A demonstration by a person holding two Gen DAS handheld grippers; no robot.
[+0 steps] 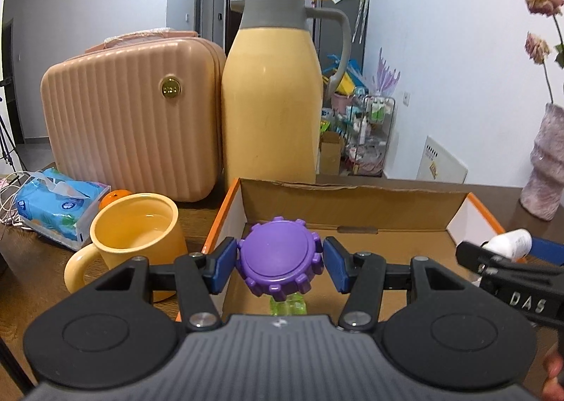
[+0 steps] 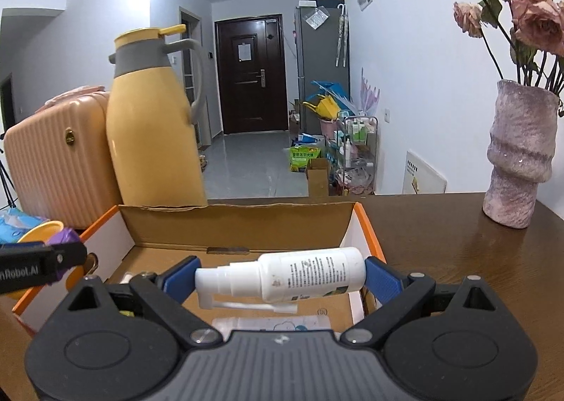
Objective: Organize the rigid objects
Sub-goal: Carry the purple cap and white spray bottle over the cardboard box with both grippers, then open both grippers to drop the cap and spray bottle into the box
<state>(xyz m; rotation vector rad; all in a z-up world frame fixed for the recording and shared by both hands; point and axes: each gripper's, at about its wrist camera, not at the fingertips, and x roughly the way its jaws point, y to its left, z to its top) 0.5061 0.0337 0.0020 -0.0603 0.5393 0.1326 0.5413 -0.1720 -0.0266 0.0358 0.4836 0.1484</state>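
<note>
Left gripper (image 1: 280, 261) closed on a purple cap (image 1: 278, 254), blue pads pressing its two sides. Green bit (image 1: 287, 306) poking out under the cap. Cap held up over the left part of an open cardboard box (image 1: 352, 202) with orange edges.

Right gripper (image 2: 282, 277) closed on a white spray bottle (image 2: 282, 276), lying sideways between the blue pads, nozzle end to the left, flat bottom to the right. Bottle held up over the same box (image 2: 239, 221), near its right side. Same bottle (image 1: 511, 242) peeking in at the right edge of the left view.

Box sitting on a brown wooden table (image 2: 440, 242). Yellow mug (image 1: 137, 242) just beside the box on the left. Blue tissue pack (image 1: 60, 203) next to the mug, farther left. Big yellow jug (image 1: 271, 94) right behind the box. Peach case (image 1: 130, 119) beside the jug, touching it. Pink vase (image 2: 518, 154) with dried roses on the table, well apart on the right.
</note>
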